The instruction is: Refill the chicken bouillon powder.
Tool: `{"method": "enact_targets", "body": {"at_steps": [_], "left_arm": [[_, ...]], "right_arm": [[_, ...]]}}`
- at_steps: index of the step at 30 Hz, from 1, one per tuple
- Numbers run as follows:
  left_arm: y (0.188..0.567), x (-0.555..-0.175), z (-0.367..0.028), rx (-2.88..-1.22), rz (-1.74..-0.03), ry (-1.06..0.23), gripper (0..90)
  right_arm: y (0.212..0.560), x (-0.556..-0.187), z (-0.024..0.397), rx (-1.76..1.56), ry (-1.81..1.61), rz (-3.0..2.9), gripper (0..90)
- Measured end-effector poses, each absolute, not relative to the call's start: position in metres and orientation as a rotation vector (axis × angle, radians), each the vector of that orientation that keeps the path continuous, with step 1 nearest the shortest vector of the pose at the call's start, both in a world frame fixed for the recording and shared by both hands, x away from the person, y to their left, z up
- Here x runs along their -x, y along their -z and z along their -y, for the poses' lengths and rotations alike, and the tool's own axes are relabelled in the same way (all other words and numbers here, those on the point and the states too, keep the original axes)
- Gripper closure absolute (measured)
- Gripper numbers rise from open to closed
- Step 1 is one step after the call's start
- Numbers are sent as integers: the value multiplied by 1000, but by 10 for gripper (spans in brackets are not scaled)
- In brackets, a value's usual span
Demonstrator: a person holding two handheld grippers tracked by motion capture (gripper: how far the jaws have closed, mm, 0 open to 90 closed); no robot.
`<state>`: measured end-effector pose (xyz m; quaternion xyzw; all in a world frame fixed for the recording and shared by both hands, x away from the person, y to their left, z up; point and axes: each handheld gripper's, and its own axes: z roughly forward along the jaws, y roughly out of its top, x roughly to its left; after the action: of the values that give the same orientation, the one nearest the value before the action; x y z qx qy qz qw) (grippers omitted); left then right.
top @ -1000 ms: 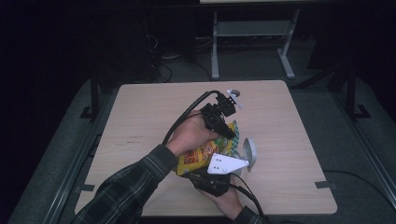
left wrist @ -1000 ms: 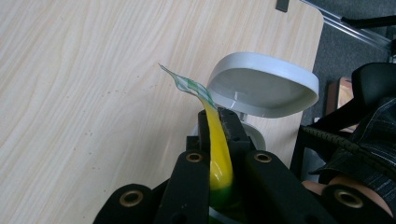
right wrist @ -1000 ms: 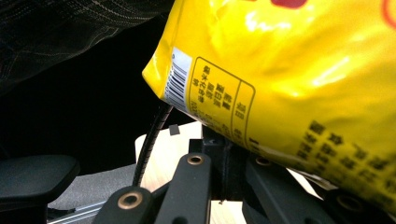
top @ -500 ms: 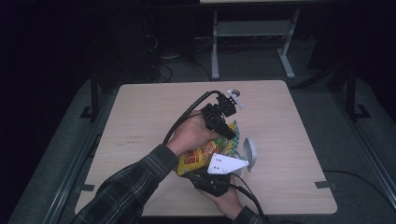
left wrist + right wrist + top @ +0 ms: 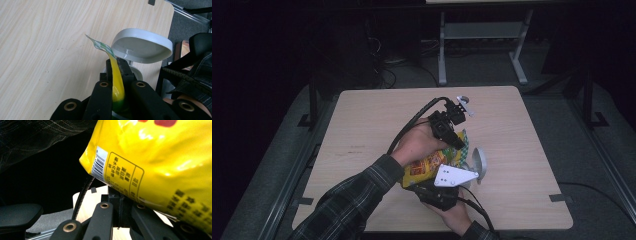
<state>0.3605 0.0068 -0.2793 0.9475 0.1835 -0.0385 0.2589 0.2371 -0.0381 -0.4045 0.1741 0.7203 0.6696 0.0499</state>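
Room: dark, with a metal stand behind the wooden table point(image 5: 372, 115).
Table: pale wood; the work sits at its near-middle.
Snack bag point(image 5: 427, 165): yellow, held up off the table between both claws, just beside the grey bowl-like container point(image 5: 479, 162).
Left gripper point(image 5: 451, 134): jaws pinched tight on the bag's sealed top edge point(image 5: 115, 75).
Right gripper point(image 5: 439, 192): jaws closed on the bag's lower edge, under the barcode point(image 5: 98, 163).
Change: none over the last second; both hands and the bag sit where they were.
Meaning: probably a settled two-point hold, ready for pulling the seal apart or tipping toward the container.
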Motion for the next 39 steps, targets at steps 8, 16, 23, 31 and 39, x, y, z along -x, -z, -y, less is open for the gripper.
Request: {"method": "enact_targets", "body": {"at_steps": [8, 16, 23, 31, 39], "left_arm": [[280, -360, -5, -2573, -499, 102, 897], [280, -361, -5, -2577, -495, 104, 897], [280, -361, -4, -2577, -501, 107, 897], [280, -361, -4, -2577, -500, 106, 897], [280, -361, -4, -2576, -501, 105, 897]], "right_arm": [[404, -237, 38, -536, -2048, -2195, 900], [404, -237, 38, -534, -2053, -2193, 900], [404, -237, 38, -532, -2055, -2194, 900], [404, -237, 38, -530, -2055, -2195, 900], [404, -237, 38, -527, -2054, -2195, 900]]}}
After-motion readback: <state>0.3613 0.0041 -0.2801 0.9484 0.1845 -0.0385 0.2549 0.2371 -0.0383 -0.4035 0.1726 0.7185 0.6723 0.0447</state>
